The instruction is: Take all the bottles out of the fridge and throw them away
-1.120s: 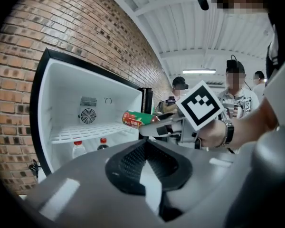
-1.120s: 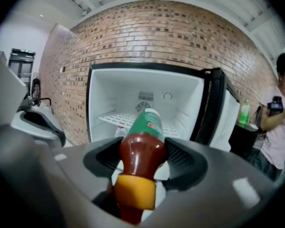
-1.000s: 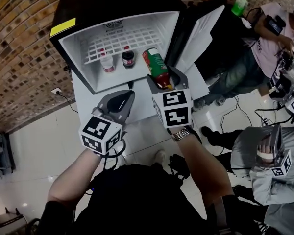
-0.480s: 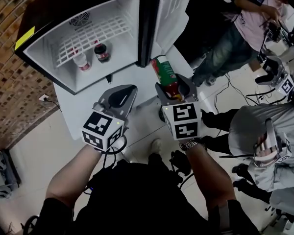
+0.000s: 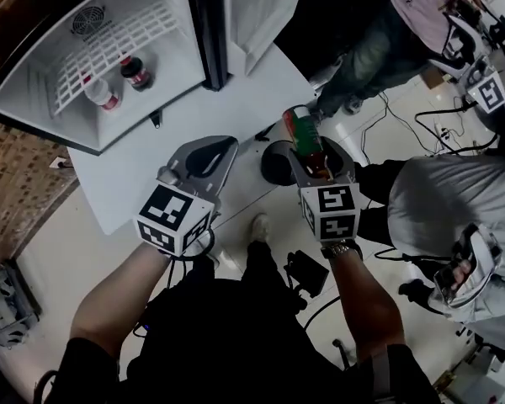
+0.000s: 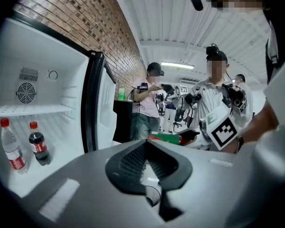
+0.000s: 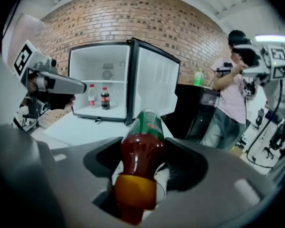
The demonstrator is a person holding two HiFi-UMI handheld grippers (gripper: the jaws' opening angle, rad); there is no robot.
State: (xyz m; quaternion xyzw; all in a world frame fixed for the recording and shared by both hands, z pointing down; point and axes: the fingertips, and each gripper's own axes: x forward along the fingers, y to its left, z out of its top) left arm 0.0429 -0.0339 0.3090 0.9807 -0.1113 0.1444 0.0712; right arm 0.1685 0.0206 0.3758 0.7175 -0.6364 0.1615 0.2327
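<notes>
Right gripper (image 5: 321,156) was clamped on the neck of the green-labelled plastic bottle of red drink (image 5: 300,130), with the bottle's base pointing away from it. The black round bin (image 5: 273,167) lay just left of and below the bottle, judged nearer this hand. Left gripper (image 5: 215,151) was closed and empty.

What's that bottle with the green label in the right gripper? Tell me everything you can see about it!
The bottle looks like clear plastic, with dark red-brown drink inside, a green label round its body and an orange-yellow cap. It lies tilted, cap toward the gripper's camera, bottom pointing away. The right gripper is shut on its upper part, a jaw on each side. It is out of the fridge, in the air beside the white table; nothing else touches it.
</notes>
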